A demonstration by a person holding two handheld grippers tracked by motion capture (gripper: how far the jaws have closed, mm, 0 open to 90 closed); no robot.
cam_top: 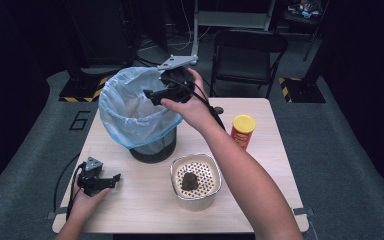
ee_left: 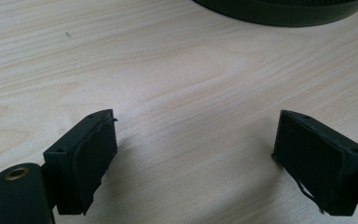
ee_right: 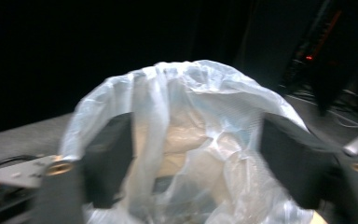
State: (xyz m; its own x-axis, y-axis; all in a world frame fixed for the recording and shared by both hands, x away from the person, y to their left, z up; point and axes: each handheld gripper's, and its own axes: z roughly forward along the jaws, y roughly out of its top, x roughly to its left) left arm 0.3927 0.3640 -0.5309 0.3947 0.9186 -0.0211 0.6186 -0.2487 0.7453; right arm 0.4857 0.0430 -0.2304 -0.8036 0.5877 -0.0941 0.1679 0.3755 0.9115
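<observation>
Standing on a pale wooden table (cam_top: 145, 210): one dark bin (cam_top: 153, 147) lined with a translucent blue-white plastic bag (cam_top: 125, 107), the bag's rim flared wide above the bin.

Right gripper (cam_top: 151, 95): held in the right hand (cam_top: 192, 107) over the bag's mouth, jaws spread wide, nothing between them; in the right gripper view the bag's crumpled inside lies straight ahead between the jaws.

Left gripper (cam_top: 114, 178): resting low on the table in the left hand (cam_top: 87, 197), jaws wide apart, nothing held; bare wood lies between them and the bin's dark base sits ahead of it.

Near the right forearm: one white perforated container (cam_top: 196, 181) holding a dark clump (cam_top: 189, 181). Beside the forearm's other side, a red can with a yellow lid (cam_top: 242, 131), upright. Beyond the table, a black folding chair (cam_top: 247, 57).
</observation>
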